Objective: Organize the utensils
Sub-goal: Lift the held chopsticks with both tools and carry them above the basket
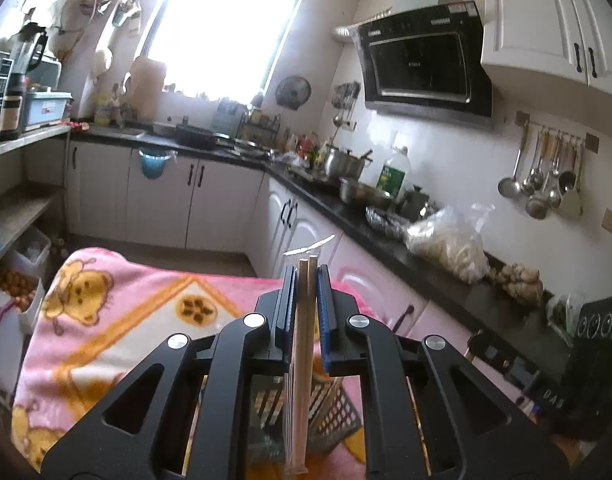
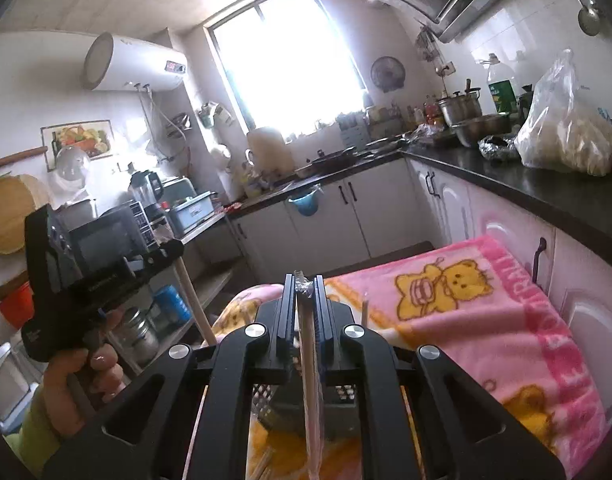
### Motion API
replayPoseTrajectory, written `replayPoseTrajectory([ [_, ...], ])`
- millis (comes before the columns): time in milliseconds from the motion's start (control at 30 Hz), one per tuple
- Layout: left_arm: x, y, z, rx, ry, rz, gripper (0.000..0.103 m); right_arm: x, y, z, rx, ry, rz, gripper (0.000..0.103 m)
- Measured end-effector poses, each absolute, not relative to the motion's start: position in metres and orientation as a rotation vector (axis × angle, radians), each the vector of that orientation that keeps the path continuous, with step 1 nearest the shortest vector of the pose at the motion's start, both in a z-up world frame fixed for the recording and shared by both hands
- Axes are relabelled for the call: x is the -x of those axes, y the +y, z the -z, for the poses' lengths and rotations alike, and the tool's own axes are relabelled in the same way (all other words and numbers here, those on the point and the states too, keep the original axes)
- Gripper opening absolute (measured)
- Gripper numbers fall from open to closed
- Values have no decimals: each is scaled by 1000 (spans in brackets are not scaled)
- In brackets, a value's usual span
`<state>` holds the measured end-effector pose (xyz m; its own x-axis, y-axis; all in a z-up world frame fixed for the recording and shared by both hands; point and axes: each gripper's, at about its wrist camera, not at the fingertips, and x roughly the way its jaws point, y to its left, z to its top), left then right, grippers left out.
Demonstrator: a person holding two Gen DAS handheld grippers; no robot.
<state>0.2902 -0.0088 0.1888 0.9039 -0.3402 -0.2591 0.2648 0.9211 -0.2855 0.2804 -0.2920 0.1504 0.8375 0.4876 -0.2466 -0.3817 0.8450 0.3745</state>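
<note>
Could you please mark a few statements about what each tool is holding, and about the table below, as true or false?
1. The left tool is shut on wrapped wooden chopsticks. True.
2. The right tool is open and holds nothing. False: it is shut on plastic-wrapped chopsticks.
3. A pink bear-print blanket covers the table. True.
4. A black lattice utensil basket sits below the left tool. True.
5. The blanket is plain blue. False: pink with yellow bears.
</note>
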Motion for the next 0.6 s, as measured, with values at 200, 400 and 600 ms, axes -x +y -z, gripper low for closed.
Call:
replayPoseTrajectory([
  [200, -299, -22, -193, 210, 246, 284, 4, -295, -295, -157, -348, 302, -450, 9],
  [400, -309, -30, -179, 202, 234, 275, 4, -306, -297, -165, -382, 248, -440, 9],
  [600, -322, -32, -155, 214, 230, 262, 4, -323, -297, -162, -404, 212, -407, 9],
])
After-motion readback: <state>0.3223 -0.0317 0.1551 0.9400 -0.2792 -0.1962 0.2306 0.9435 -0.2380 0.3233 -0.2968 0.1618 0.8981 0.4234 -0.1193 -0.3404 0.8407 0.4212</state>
